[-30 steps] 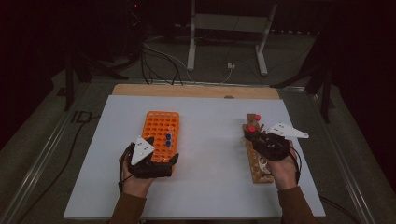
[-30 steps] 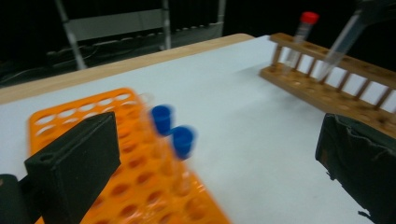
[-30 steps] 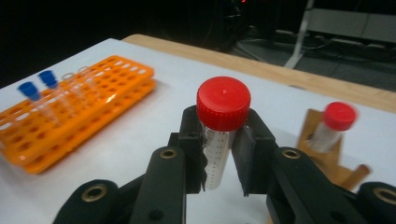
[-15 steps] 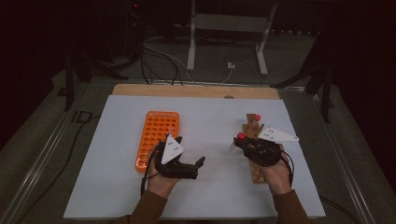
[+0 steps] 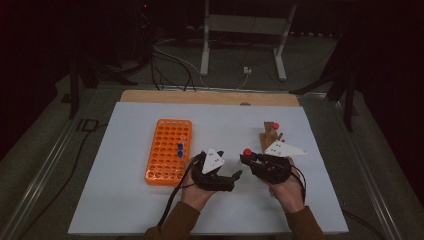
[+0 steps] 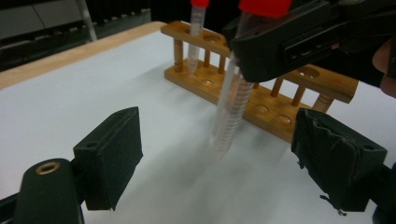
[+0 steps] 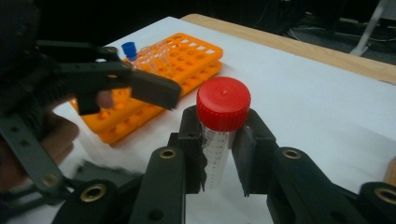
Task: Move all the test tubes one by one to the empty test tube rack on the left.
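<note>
The right gripper (image 7: 219, 154) clamps a clear red-capped plastic tube (image 7: 222, 123) – the left gripper (image 5: 235, 176), jaws apart and just been closing, empty, sits beside it.

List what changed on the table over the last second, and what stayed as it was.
The left gripper moved right from the orange rack toward the right gripper, its jaws just closing partway with nothing pressed between them. The right gripper carried the red-capped tube left from the wooden rack. Both racks, the blue-capped tube and the other red-capped tube stayed.

Clear plastic tube (image 7: 215, 154), matt red cap (image 7: 223, 102)
</note>
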